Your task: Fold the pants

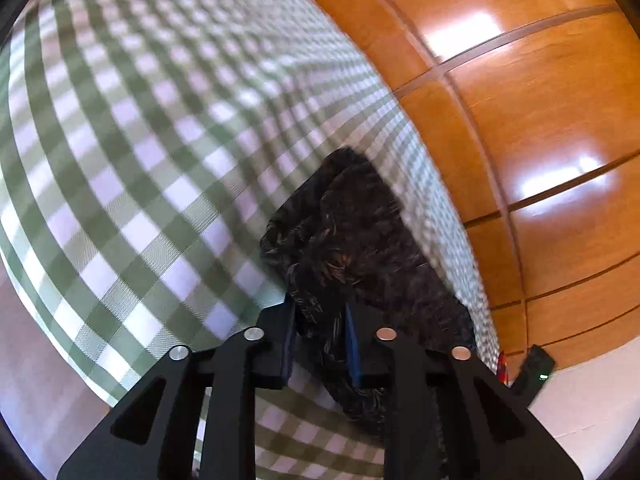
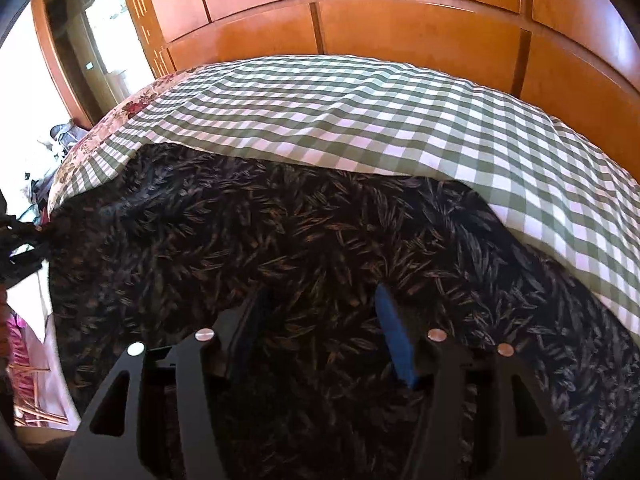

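Left wrist view: nearest the lens, the left gripper (image 1: 320,316) has its two blue-padded fingers (image 1: 289,336) closed to a narrow gap with a fold of the dark leaf-print pants (image 1: 352,240) clamped between them. The frame is motion-blurred, so the exact pad contact is hard to make out, and the lower part of the pants is hidden behind the gripper body. The pants extend forward as a narrow bundle over the green-and-white checked bedcover (image 1: 152,128), close to the cover's right edge. Beyond that edge stands the wooden wardrobe (image 1: 520,100). Broad bare cover lies to the left. Right wrist view: nearest the lens, the right gripper (image 2: 324,316) has its jaws spread wide, holding nothing, with the pants (image 2: 280,232) spread beneath and between the fingers; whether the tips touch the cloth cannot be determined. The pants run out of frame at bottom and right. Bare checked bedcover (image 2: 380,112) lies beyond, bounded by the wooden wardrobe (image 2: 400,24).
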{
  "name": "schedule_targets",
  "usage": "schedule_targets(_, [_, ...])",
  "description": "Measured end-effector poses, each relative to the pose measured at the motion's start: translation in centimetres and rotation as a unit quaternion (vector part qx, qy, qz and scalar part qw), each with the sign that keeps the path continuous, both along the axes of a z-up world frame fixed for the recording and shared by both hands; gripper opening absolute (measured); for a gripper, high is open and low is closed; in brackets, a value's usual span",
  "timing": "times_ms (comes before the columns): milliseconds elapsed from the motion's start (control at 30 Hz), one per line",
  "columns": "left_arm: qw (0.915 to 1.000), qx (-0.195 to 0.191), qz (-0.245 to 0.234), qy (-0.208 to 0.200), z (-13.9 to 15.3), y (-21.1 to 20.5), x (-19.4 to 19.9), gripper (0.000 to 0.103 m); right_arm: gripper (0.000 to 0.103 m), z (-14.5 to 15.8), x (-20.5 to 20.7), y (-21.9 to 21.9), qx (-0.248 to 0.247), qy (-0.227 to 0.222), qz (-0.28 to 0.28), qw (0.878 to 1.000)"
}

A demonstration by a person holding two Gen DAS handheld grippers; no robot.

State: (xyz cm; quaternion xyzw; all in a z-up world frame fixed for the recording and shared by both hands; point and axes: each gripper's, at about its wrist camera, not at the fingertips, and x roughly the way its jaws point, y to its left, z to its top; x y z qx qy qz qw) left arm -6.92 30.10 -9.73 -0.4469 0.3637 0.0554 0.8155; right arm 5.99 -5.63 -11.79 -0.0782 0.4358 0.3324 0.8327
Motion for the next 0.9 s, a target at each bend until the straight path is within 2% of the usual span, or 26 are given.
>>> schedule_targets(33, [0.9997, 0.024, 0.000, 0.002, 0.5, -0.4, 0.2, 0.017, 0.059, -0.3, 0.0, 0.0, 0.002, -0.005, -0.002, 1.000])
schedule_targets(67, [0.9973, 0.070, -0.004, 0.020, 1.0, -1.3, 0.6, 0.017, 0.059, -0.3, -0.1, 0.1, 0.000, -0.008, -0.002, 1.000])
schedule_targets(133, [0.9885, 0.132, -0.014, 0.073, 0.2, -2.5, 1.9, 0.017, 0.059, -0.2, -0.1, 0.1, -0.002, -0.011, -0.001, 1.000])
schedule_targets(167, [0.9857, 0.139, -0.019, 0.094, -0.8, -2.8, 2.5, 0.018, 0.059, -0.2, 0.0, -0.1, 0.004, -0.009, -0.002, 1.000])
schedule_targets(233, [0.9795, 0.174, -0.014, 0.101, -0.2, -3.5, 2.7, 0.025, 0.059, -0.2, 0.0, -0.1, 0.005, -0.009, -0.001, 1.000])
schedule_targets(267, [0.9745, 0.197, -0.011, 0.107, 0.4, -3.8, 2.9, 0.037, 0.059, -0.2, 0.0, -0.1, 0.003, -0.011, -0.002, 1.000])
schedule_targets(300, [0.9681, 0.224, -0.003, 0.112, 1.0, -4.2, 2.8, 0.047, 0.059, -0.2, -0.1, 0.0, 0.002, -0.012, -0.002, 1.000])
schedule_targets(367, [0.9518, 0.286, 0.019, 0.110, 2.9, -4.7, 2.2, 0.048, 0.059, -0.2, 0.0, 0.0, 0.003, -0.012, -0.003, 1.000])
schedule_targets(433, [0.9340, 0.344, 0.019, 0.094, 4.8, -5.9, 2.2, 0.049, 0.059, -0.1, -0.2, 0.0, -0.001, -0.013, -0.004, 1.000])
schedule_targets(467, [0.9285, 0.363, 0.011, 0.079, 5.7, -6.7, 2.5, 0.050, 0.059, -0.1, -0.2, 0.0, -0.003, -0.013, -0.005, 1.000])
schedule_targets(500, [0.9260, 0.371, 0.001, 0.070, 6.1, -7.3, 3.0, 0.057, 0.059, 0.1, -0.2, 0.0, -0.005, -0.011, -0.007, 1.000])
schedule_targets(533, [0.9228, 0.380, -0.013, 0.060, 6.4, -8.0, 3.4, 0.059, 0.060, 0.4, -0.3, 0.0, -0.006, -0.007, -0.009, 1.000])
schedule_targets(700, [0.9196, 0.382, -0.083, 0.038, 6.3, -11.4, 6.2, 0.059, 0.064, 2.2, -1.1, -1.5, 0.002, 0.004, -0.020, 1.000])
schedule_targets(900, [0.9081, 0.392, -0.145, 0.026, 5.6, -15.2, 8.4, 0.059, 0.064, 3.8, -0.6, -4.2, 0.017, 0.000, -0.053, 0.998])
